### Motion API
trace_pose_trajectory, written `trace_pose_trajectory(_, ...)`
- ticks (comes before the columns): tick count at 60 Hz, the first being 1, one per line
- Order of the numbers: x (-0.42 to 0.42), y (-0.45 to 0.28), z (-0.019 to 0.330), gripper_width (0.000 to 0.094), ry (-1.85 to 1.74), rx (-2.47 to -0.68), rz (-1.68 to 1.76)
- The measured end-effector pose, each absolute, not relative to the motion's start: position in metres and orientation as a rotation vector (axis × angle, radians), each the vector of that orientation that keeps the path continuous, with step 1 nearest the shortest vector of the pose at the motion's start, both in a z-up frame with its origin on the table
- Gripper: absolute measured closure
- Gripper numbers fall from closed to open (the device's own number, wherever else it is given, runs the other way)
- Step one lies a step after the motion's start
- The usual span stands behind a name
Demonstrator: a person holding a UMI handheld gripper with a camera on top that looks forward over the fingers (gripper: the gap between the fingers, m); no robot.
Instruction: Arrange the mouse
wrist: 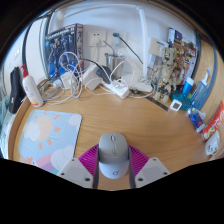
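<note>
Between the pink pads of our hand-held gripper sits the grey mouse, both fingers seemingly pressing its sides, just right of the mouse pad on the wooden tabletop. We judge the grasp made; placing it on the mouse pad remains.

Wooden desk is spreading across the view w/ a white wall rising behind it. Cables and a white power strip are cluttering the back edge, misc. small items are crowding the far corner.
</note>
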State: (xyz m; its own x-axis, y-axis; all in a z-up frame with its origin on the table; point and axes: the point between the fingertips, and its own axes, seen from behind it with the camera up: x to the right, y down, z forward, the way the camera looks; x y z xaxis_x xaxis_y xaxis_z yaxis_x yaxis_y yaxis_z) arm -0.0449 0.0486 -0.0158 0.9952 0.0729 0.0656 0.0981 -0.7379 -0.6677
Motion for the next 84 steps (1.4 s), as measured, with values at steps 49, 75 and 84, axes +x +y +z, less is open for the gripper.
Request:
trace_pose_trajectory(49, -0.222, 0.132, 0.207, 0.0635, -0.052, -2.137, 0.118)
trace_pose_trajectory(75, -0.268, 0.053, -0.005, 0.0625, -0.172, -2.494, 0.064)
trace_pose_trajectory(84, -0.266, 0.05, -0.013, 0.052, -0.155, -2.5, 0.055)
